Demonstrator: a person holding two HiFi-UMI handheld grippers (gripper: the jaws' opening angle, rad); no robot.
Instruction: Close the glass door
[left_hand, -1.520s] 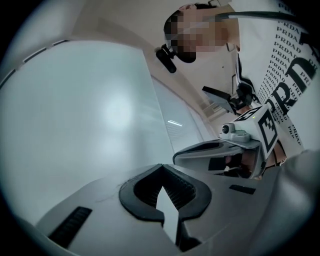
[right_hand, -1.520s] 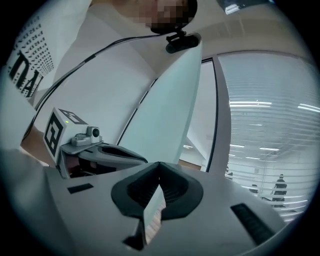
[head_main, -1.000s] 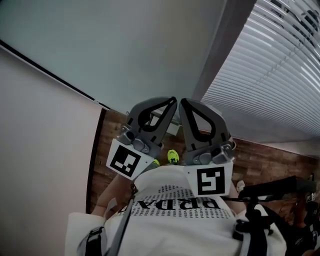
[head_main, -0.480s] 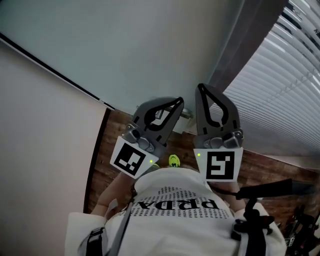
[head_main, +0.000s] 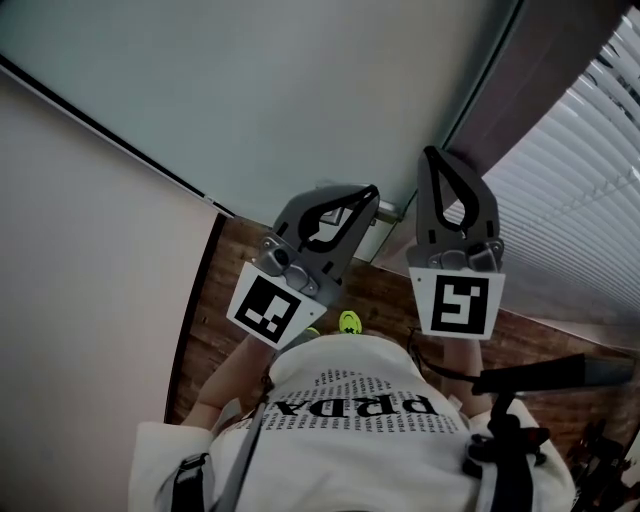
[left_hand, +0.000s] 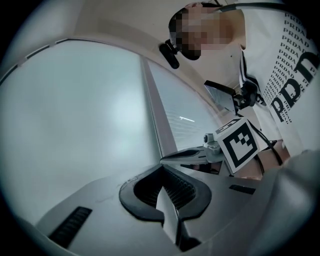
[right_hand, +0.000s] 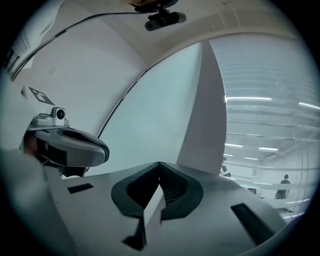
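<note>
Here the frosted pale glass door (head_main: 300, 90) fills the view ahead, its dark grey edge frame (head_main: 505, 80) near the right gripper (head_main: 432, 155); the left gripper (head_main: 372, 190) is alongside, both pairs of jaws pressed together, empty

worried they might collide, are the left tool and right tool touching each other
Apart. The head view shows the left tool and the right tool side by side, with a strip of wooden floor visible between them.

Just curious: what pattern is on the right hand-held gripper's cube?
The cube bears a black-and-white square marker; head view.
</note>
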